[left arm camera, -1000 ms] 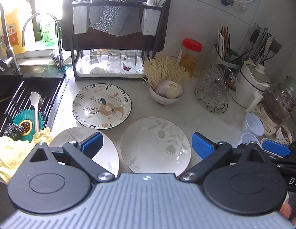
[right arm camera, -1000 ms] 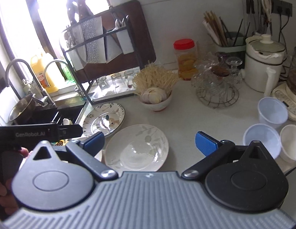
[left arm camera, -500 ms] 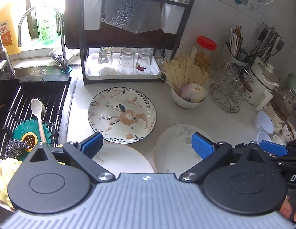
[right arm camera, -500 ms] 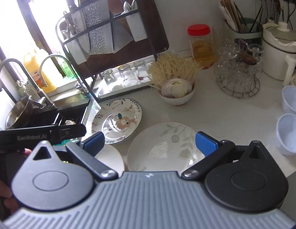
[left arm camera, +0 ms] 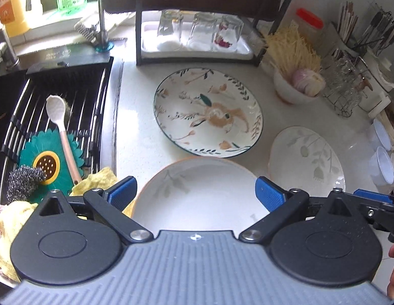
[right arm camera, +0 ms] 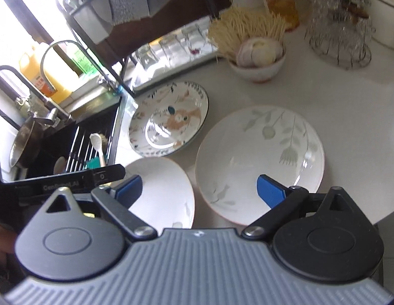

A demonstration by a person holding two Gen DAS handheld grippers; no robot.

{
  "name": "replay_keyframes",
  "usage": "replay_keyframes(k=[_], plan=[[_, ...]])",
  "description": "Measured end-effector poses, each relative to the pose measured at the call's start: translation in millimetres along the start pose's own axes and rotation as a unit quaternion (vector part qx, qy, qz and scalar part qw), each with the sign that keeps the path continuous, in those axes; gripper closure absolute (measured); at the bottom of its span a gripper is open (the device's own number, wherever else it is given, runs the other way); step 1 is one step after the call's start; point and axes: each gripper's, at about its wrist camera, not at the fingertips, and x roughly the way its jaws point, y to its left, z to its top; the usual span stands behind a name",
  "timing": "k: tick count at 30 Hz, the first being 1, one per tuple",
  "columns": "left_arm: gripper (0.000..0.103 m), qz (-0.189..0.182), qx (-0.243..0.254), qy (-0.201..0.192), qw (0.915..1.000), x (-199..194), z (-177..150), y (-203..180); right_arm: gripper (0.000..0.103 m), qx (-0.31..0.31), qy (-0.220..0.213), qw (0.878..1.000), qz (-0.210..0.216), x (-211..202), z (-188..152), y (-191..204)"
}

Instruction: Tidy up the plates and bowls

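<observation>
While the left gripper [left arm camera: 195, 194] hovers wide open over the near plate [left arm camera: 197, 198], the right gripper [right arm camera: 199, 190], empty, is closing above the leaf-patterned plate [right arm camera: 260, 157].

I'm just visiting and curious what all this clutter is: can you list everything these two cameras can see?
Rabbit plate: one, white with leaf border, mid counter.
Pale leaf plates: two, white; one nearest the left camera, one beside it.
Bowl: one, white, holding onion and thin mushrooms, behind the plates.
Glasses: three, clear, upside down on the rack tray.
Jar: one, red lid, by the wall.
Plastic cups: at least two, translucent, far side of the counter.
Spoon: one, white and pink, on the sink rack.
Steel scourer: one, grey, sink.
Yellow cloth: by the sink.
Left tongs: blue pads, open.
Right tongs: blue pads, wide but closing, nothing gripped.
</observation>
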Motion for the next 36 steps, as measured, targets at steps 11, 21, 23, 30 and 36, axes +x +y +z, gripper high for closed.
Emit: replay_keyframes(k=[11, 21, 23, 30, 36], plan=[[0.006, 0.007, -0.024, 0.071, 0.9972, 34.4, -6.7, 35.3, 0.04, 0.056, 0.106, 0.992, 0.03, 44.0, -26.7, 8.7], [0.029, 0.011, -0.015, 0.093, 0.9955, 52.5, -6.9, 45.2, 0.068, 0.104, 0.134, 0.985, 0.02, 71.2, -42.9, -1.6], [0.043, 0.012, -0.022, 0.098, 0.9948, 56.0, -6.8, 48.3, 0.077, 0.109, 0.131, 0.985, 0.017, 72.8, -44.4, -4.1], [0.069, 0.01, -0.014, 0.104, 0.9944, 61.1, -3.7, 50.4, 0.081, 0.125, 0.092, 0.988, 0.011, 76.1, -46.6, -10.5], [0.075, 0.009, -0.021, 0.1, 0.9947, 57.8, -3.1, 54.7, 0.081, 0.131, 0.098, 0.987, 0.007, 81.7, -42.8, -13.4]])
